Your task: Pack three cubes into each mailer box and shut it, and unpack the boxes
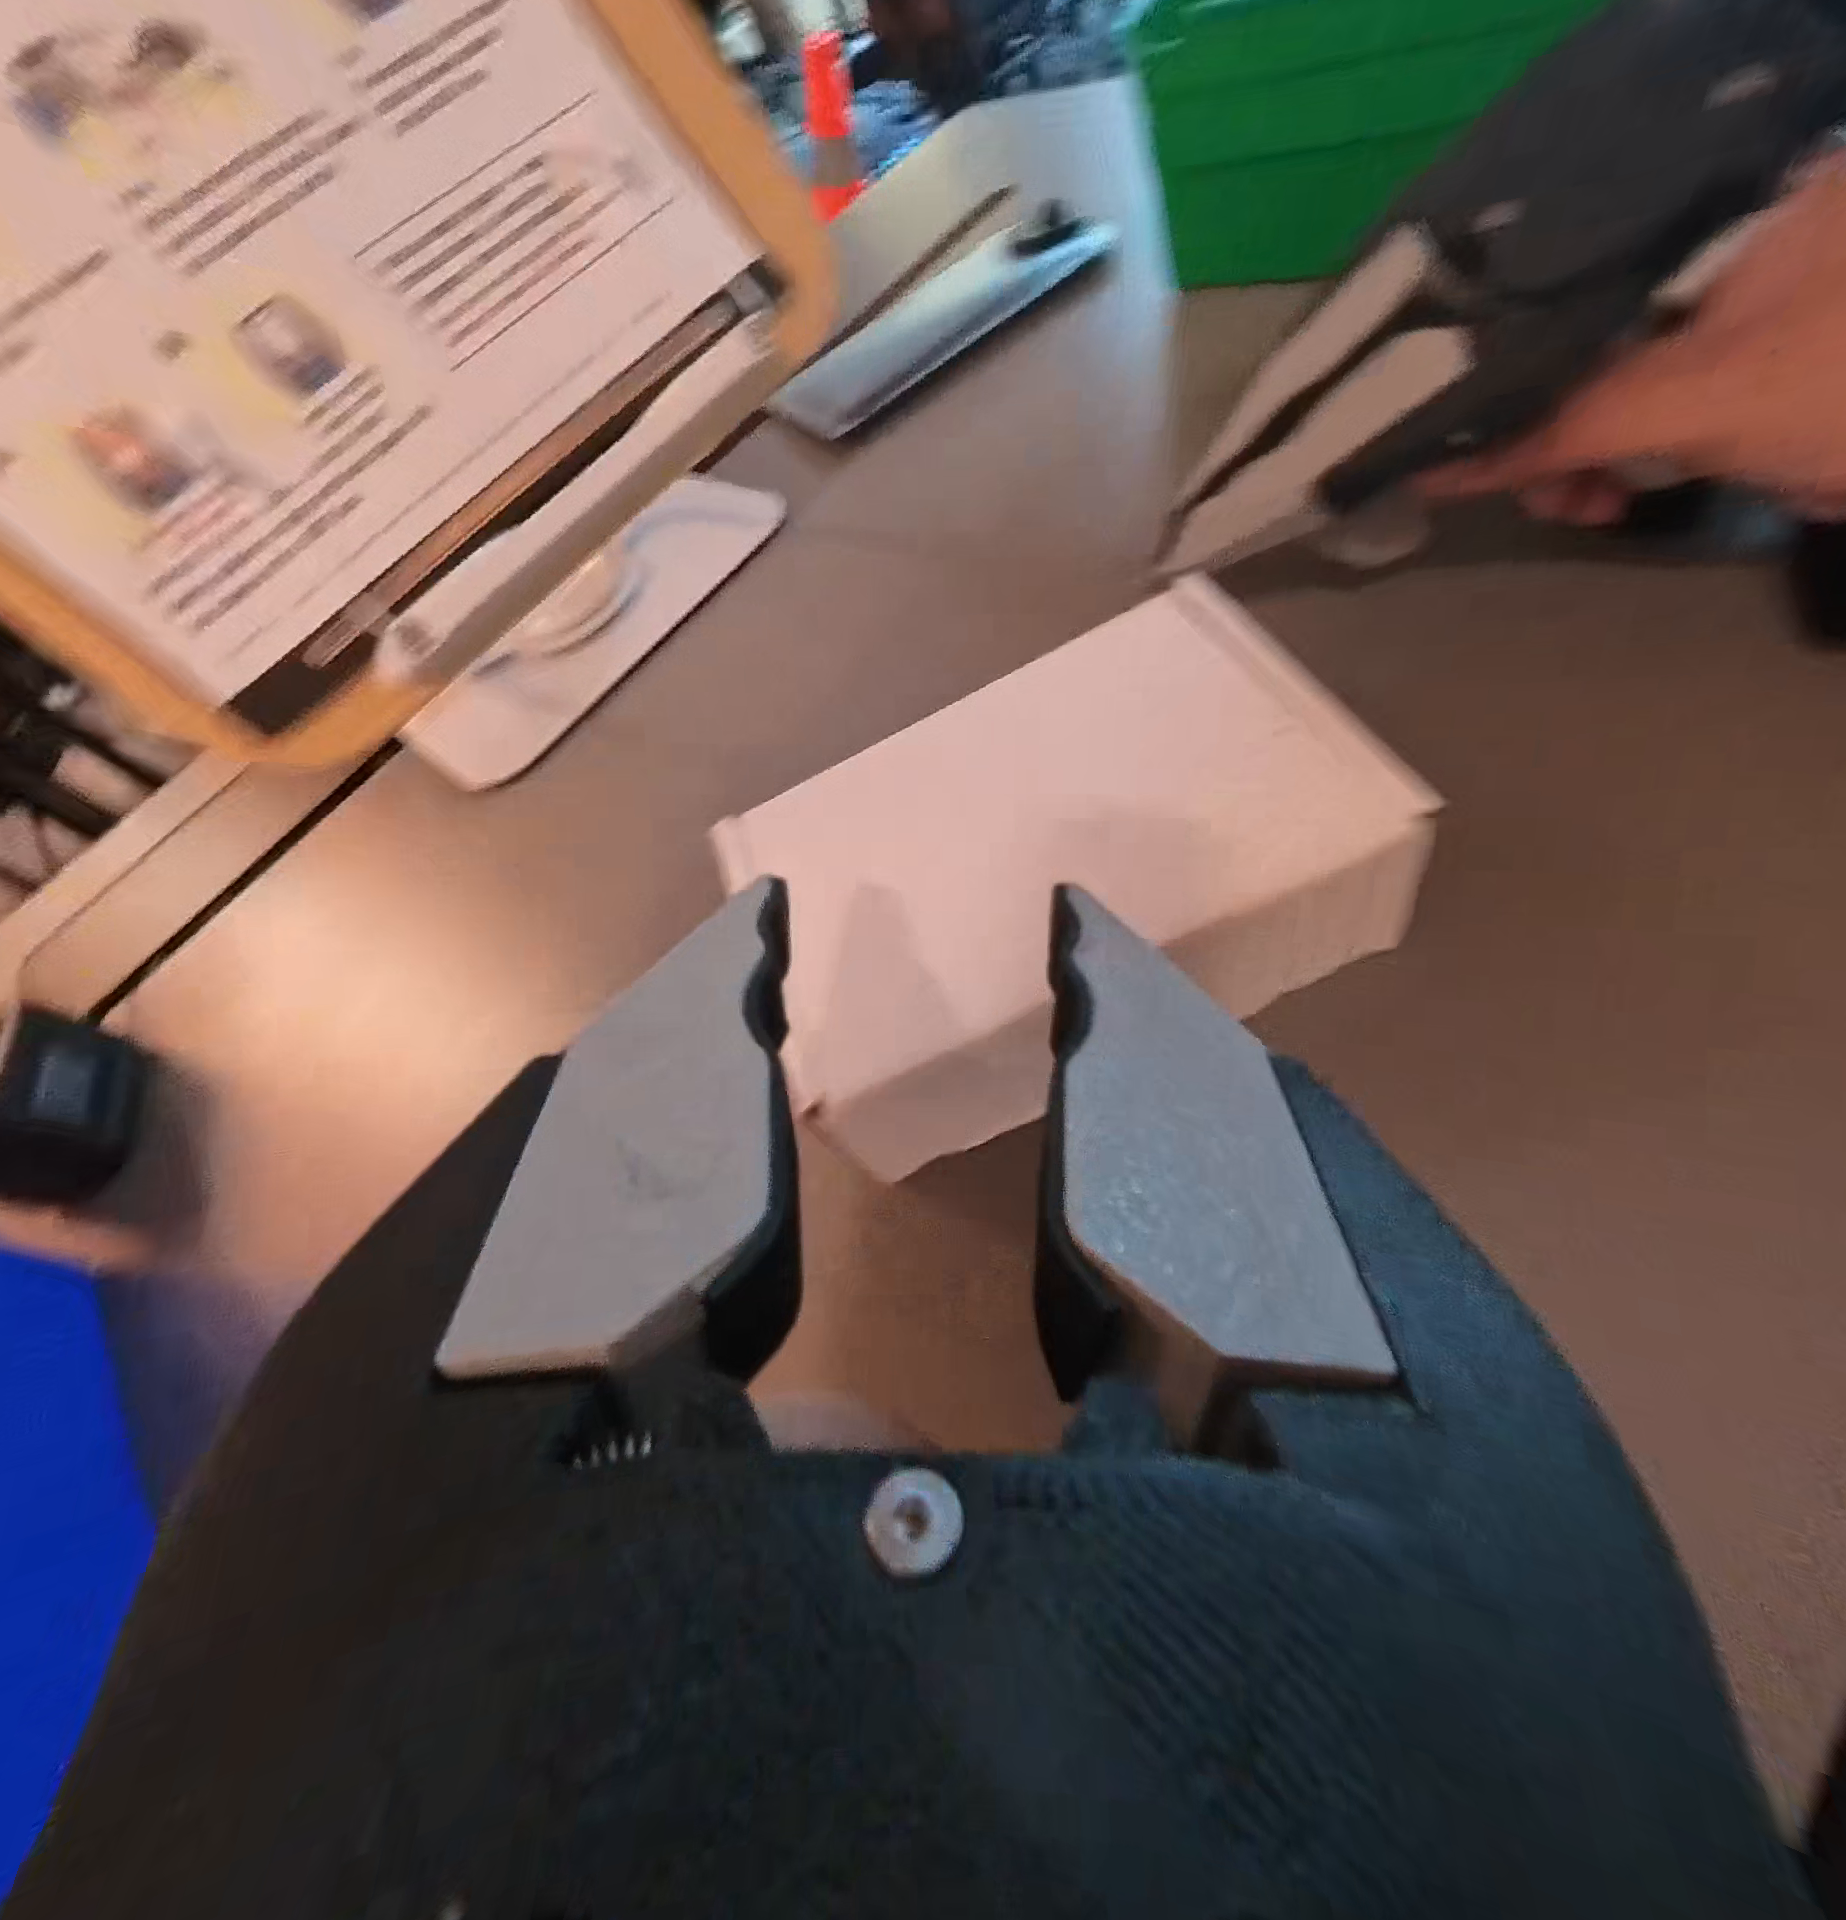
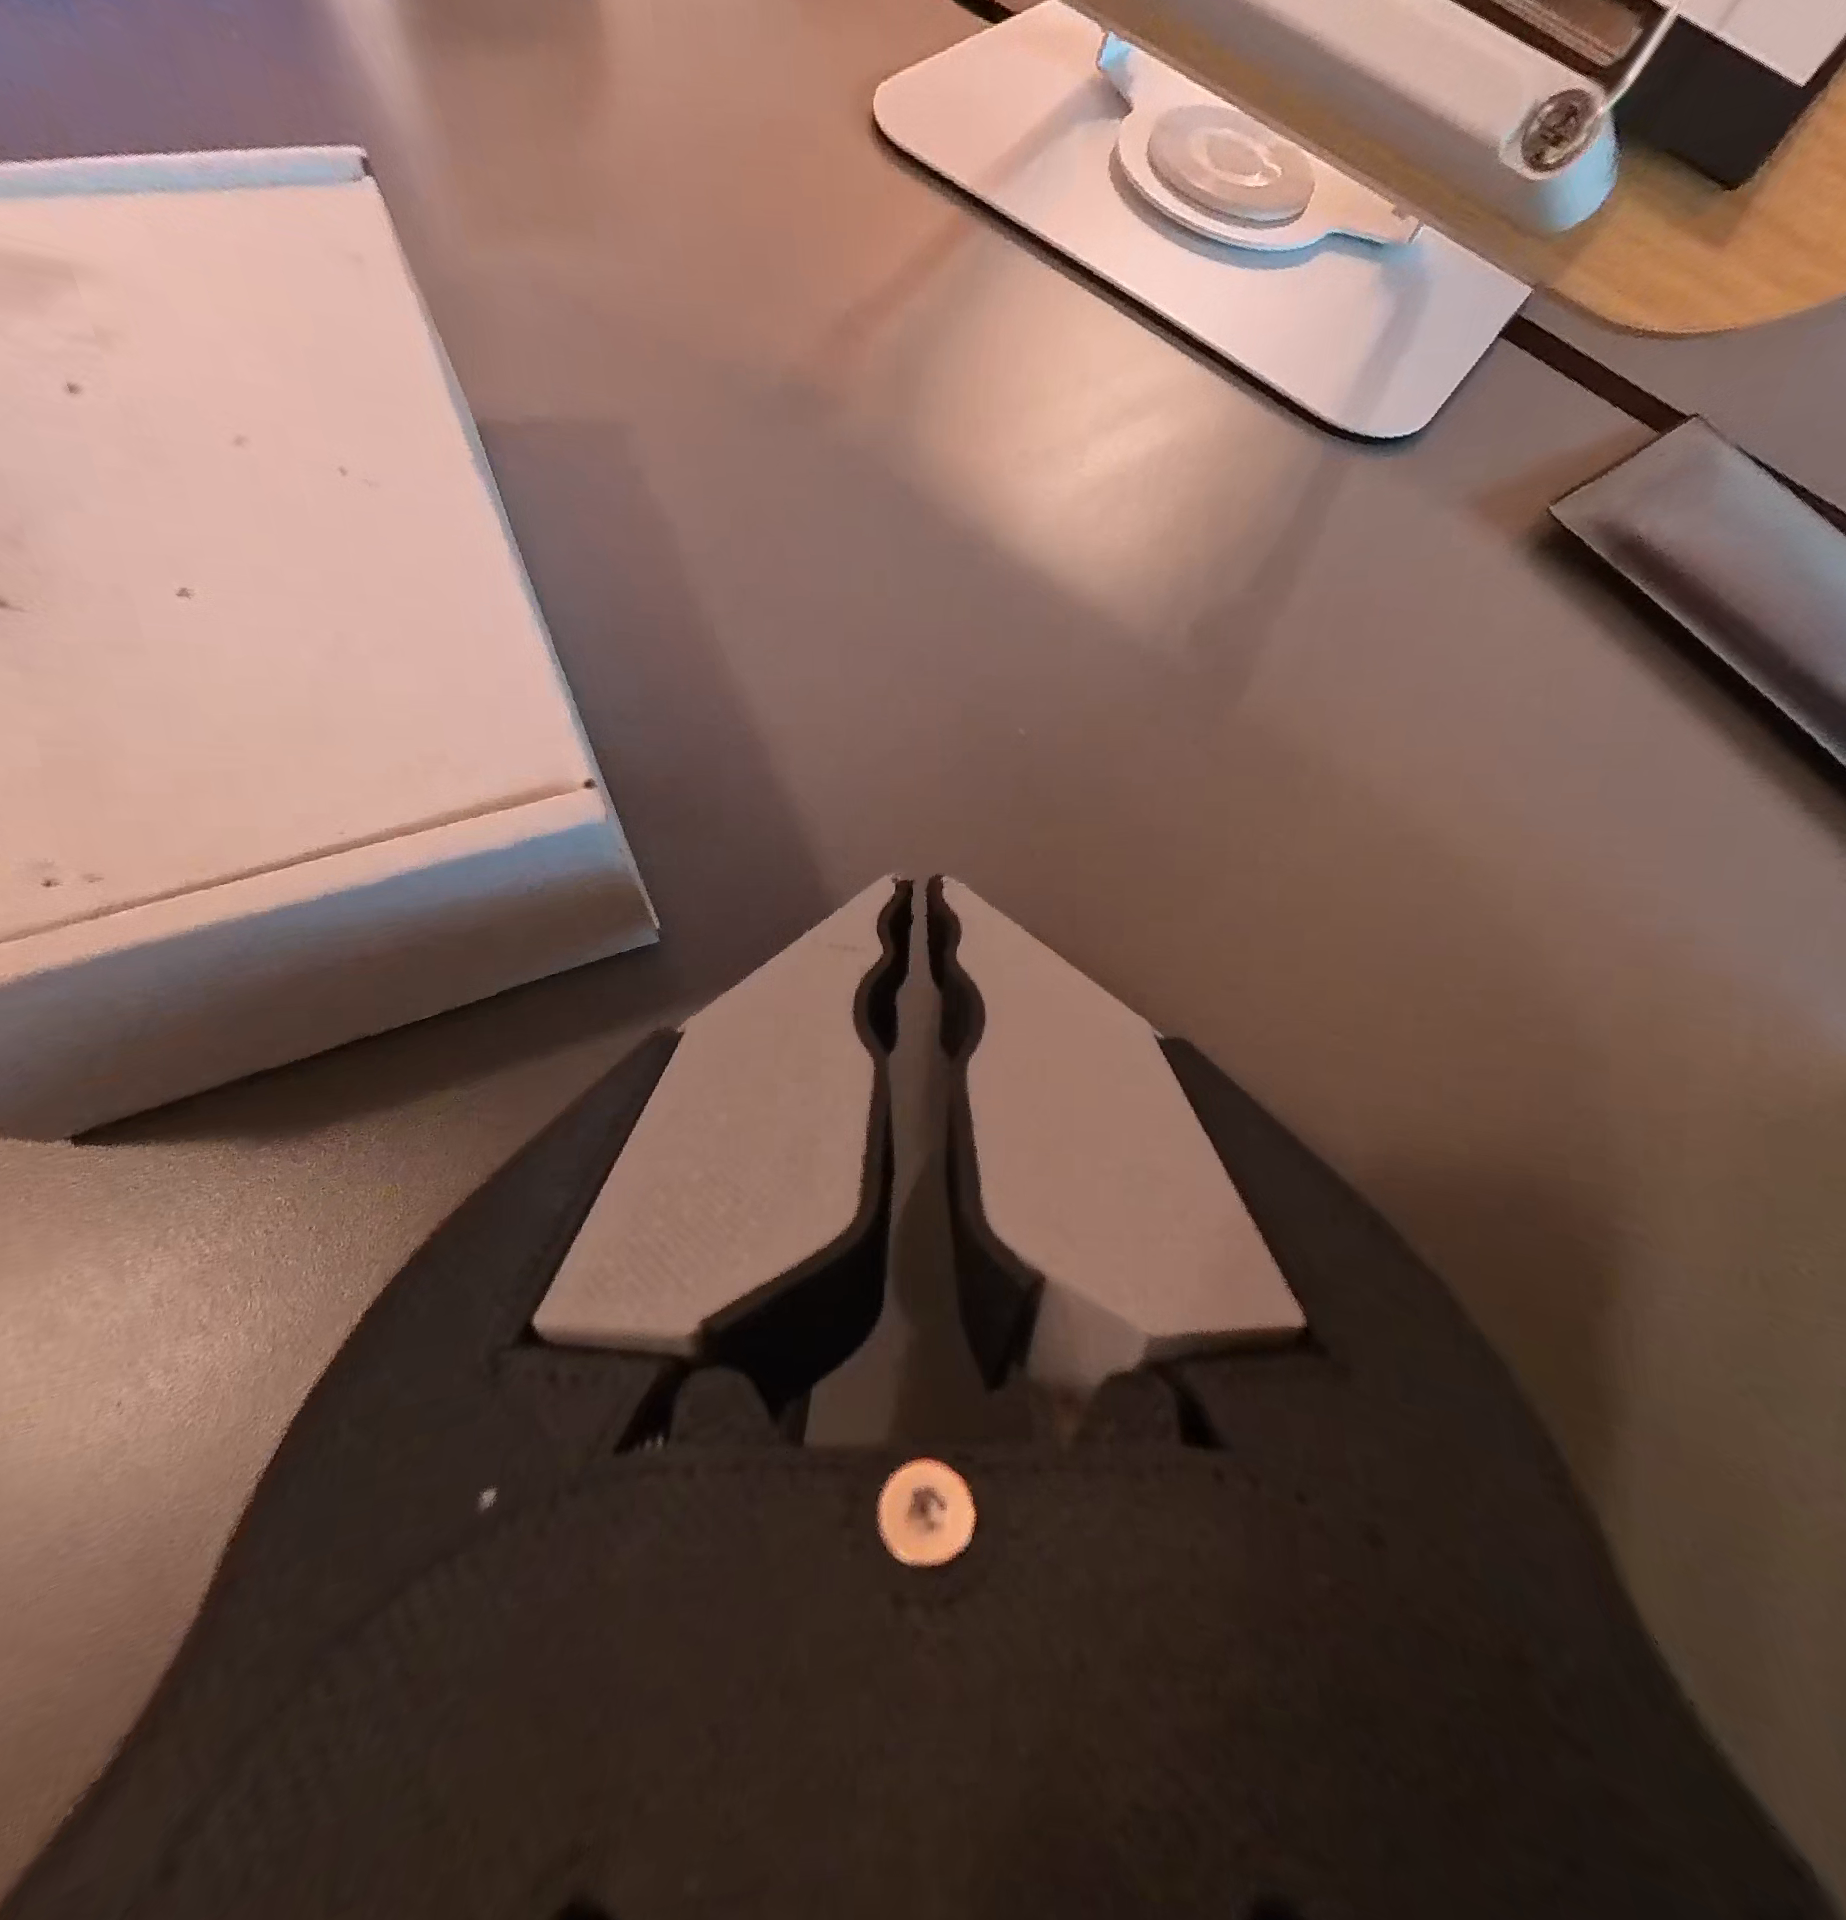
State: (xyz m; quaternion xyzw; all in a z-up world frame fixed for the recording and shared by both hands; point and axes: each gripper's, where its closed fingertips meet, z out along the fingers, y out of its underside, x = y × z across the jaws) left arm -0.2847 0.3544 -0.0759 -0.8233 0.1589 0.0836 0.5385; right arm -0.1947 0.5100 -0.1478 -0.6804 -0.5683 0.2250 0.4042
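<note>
A closed white mailer box (image 1: 1085,831) lies flat on the grey-brown table. My left gripper (image 1: 919,914) is open and empty, its fingertips hovering above the box's near corner. My right gripper (image 2: 919,883) is shut on nothing, low over bare table just right of the box (image 2: 223,582). In the left wrist view the right gripper (image 1: 1314,416) shows at the upper right, held by a hand (image 1: 1750,364), beyond the box's far edge. No cubes are in view.
A screen on a wooden-edged panel (image 1: 327,312) leans over a white stand base (image 1: 607,623), which also shows in the right wrist view (image 2: 1189,229). A green bin (image 1: 1314,125) and an orange cone (image 1: 831,125) stand at the back. A blue object (image 1: 36,1558) sits at the near left. The grippers' ends are close to 20 cm from one another.
</note>
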